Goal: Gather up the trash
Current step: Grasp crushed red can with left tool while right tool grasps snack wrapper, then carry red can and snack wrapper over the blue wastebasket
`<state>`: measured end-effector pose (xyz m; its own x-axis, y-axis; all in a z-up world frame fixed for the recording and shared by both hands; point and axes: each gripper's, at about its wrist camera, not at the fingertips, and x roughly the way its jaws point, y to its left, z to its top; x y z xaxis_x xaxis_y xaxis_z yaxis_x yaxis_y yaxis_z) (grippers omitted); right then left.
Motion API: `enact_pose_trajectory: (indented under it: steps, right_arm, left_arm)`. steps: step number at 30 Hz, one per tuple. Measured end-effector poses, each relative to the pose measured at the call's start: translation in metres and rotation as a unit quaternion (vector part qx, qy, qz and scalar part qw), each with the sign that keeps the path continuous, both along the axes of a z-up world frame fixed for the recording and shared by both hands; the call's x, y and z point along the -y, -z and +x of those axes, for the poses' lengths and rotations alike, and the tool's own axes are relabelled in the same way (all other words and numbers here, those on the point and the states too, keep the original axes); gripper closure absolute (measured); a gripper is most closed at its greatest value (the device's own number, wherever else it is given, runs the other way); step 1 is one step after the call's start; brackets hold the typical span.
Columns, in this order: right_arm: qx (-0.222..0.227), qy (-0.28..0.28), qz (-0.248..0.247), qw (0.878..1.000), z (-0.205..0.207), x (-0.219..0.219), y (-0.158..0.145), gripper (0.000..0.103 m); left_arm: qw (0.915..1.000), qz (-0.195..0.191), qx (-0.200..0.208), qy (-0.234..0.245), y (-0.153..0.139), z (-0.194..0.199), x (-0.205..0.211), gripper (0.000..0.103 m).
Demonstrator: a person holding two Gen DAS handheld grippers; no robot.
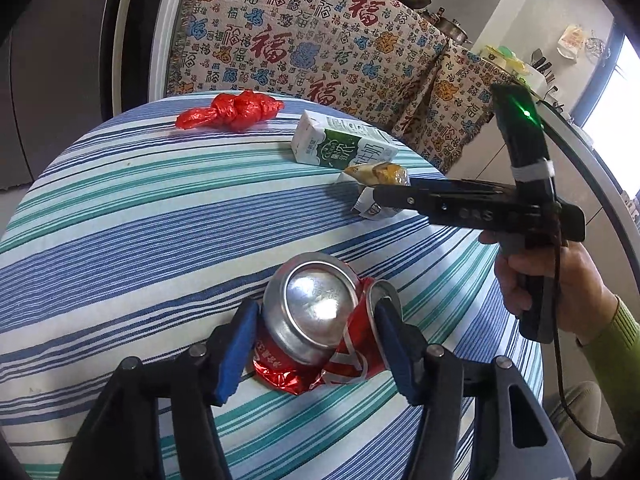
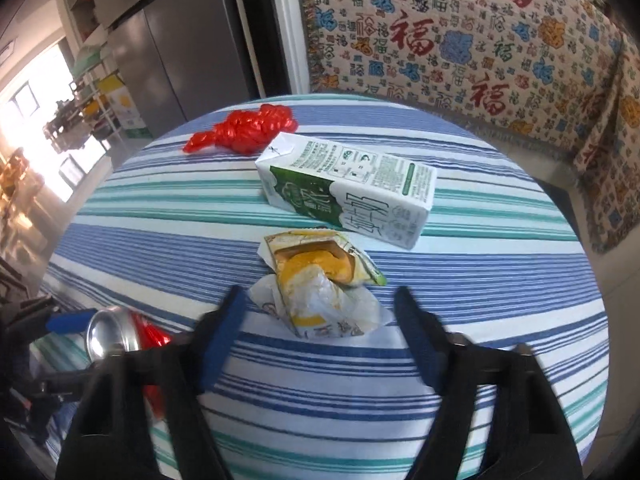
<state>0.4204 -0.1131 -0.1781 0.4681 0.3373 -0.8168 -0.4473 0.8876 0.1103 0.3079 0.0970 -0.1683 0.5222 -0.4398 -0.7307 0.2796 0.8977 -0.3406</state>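
A crushed red drink can (image 1: 316, 320) lies on the striped tablecloth (image 1: 160, 220) with my left gripper (image 1: 316, 306) shut on it, a blue pad pressed into each side. A crumpled yellow-and-white food wrapper (image 2: 316, 280) lies just ahead of my right gripper (image 2: 319, 294), whose fingers stand apart on either side of its near end without pressing it. In the left wrist view that right gripper (image 1: 380, 196) reaches in from the right over the wrapper (image 1: 380, 174). A green-and-white milk carton (image 2: 348, 188) lies behind it, and a knotted red plastic bag (image 2: 244, 130) sits farther back.
The round table's edge curves close behind the red bag (image 1: 232, 112) and the carton (image 1: 344, 146). A patterned cloth (image 1: 320, 40) drapes furniture beyond it. A grey fridge (image 2: 180, 40) stands at the back left. A person's hand (image 1: 540, 280) in a green sleeve holds the right gripper's handle.
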Motion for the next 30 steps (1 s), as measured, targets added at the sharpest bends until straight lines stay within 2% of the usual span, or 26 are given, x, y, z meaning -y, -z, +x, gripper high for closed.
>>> enact_pose_trajectory:
  steps: [3, 6, 12, 16, 21, 30]
  right_arm:
    - [0.008, 0.007, 0.009, 1.0, -0.008, 0.004, -0.008, 0.085]
    - [0.035, 0.001, 0.014, 0.999, -0.036, 0.018, -0.023, 0.085]
    - [0.04, -0.004, 0.025, 0.999, -0.094, 0.063, -0.032, 0.085]
    - [0.029, 0.005, 0.033, 0.999, -0.128, 0.096, -0.031, 0.085]
    - [0.022, 0.028, 0.034, 0.999, -0.158, 0.129, -0.029, 0.085]
    - [0.025, 0.084, 0.061, 0.994, -0.195, 0.198, -0.035, 0.085]
  left_arm:
    - [1.0, 0.001, 0.007, -0.001, -0.004, -0.004, 0.001, 0.043]
    - [0.9998, -0.006, 0.013, -0.011, -0.009, -0.008, 0.001, 0.043]
    - [0.9989, 0.005, 0.032, -0.035, -0.019, -0.033, 0.014, 0.043]
    - [0.9976, 0.028, 0.052, -0.034, -0.026, -0.053, 0.038, 0.043]
    - [0.9979, 0.02, 0.053, -0.03, -0.031, -0.06, 0.069, 0.043]
    - [0.9982, 0.004, 0.056, 0.021, -0.046, -0.069, 0.151, 0.043]
